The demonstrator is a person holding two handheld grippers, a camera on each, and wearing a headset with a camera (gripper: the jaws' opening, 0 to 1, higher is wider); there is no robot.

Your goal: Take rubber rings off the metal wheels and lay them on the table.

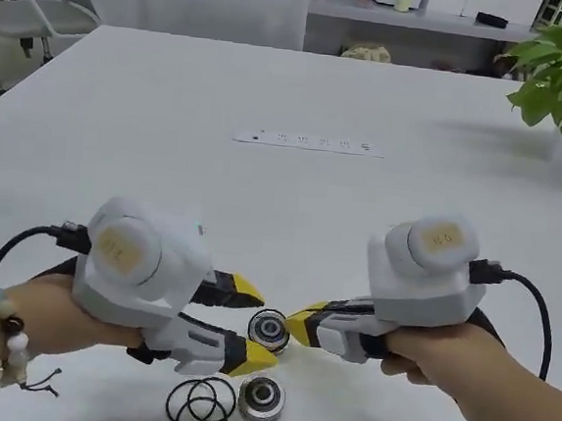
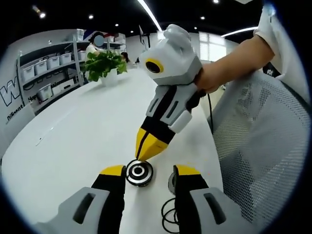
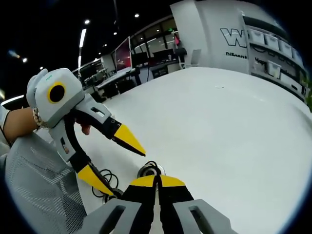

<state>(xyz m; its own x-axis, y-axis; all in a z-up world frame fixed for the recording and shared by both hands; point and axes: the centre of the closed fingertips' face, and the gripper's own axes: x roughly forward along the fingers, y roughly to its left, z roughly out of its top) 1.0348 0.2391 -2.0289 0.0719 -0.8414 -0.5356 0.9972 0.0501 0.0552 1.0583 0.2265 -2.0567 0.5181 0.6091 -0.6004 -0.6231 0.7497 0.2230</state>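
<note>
**Wheel bracketed, ring not yet off**

Our left hand-held gripper stands wide open and empty. Its jaws flank the small round metal wheel on the white counter, which we think is to steady it. Nearer us, thin black rubber rings lie loose beside a 2nd metal wheel. Our right hand-held gripper, jaws pressed together, noses at the 1st wheel's rim, probably to pry its ring.
</note>
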